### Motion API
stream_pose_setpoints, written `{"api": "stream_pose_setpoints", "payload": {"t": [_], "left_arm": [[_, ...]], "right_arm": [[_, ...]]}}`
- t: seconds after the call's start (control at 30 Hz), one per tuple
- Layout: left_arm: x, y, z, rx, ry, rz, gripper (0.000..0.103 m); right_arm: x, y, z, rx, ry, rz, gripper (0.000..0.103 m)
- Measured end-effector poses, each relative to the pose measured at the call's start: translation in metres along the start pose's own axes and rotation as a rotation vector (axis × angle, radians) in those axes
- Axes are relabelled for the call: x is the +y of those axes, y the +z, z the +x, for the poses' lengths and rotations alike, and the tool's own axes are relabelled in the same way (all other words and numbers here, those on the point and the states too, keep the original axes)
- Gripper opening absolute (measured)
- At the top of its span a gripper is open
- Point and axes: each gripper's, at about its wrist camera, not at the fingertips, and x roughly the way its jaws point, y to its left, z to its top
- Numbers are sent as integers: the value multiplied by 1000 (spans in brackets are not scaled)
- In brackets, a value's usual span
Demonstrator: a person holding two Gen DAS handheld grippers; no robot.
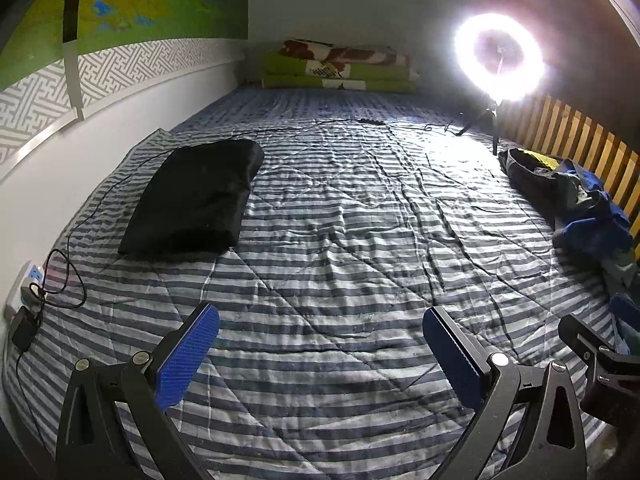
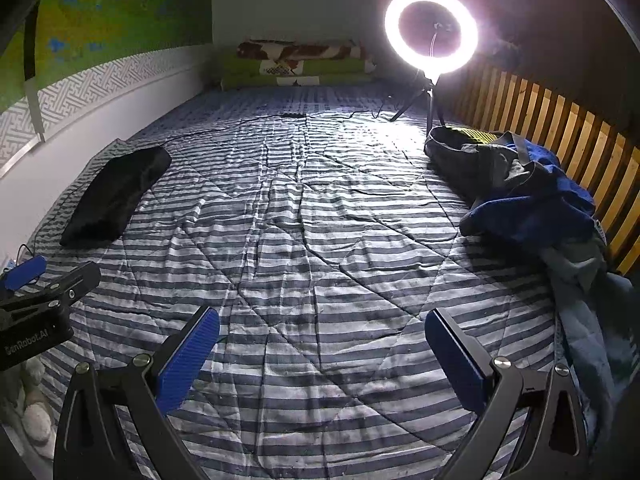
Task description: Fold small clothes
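**Fingers spread over the striped bed, clothes to either side**

Both my grippers hang above the striped quilt (image 1: 320, 208) with nothing between their blue pads. My left gripper (image 1: 320, 354) has its fingers spread wide, angled down at bare quilt; my right gripper (image 2: 322, 356) is the same, fingers fully apart.

A folded black garment (image 1: 196, 200) lies flat near the wall side, well apart from both grippers. The pile of unfolded clothes (image 2: 532, 204), blue and grey pieces heaped together, sits along the wooden slat rail (image 2: 560, 136) on the right. A lit ring light (image 2: 431, 32) stands on its tripod beyond the pile. A black cable (image 1: 64, 280) loops by the left edge.
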Motion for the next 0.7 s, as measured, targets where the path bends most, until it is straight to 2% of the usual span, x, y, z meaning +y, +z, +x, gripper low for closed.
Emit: {"api": "stream_pose_setpoints", "payload": {"t": [0.7], "left_arm": [[5,0,-7,-8,-7,-4,103]], "right_arm": [[3,2,-6,-8,-5,-5,101]]}}
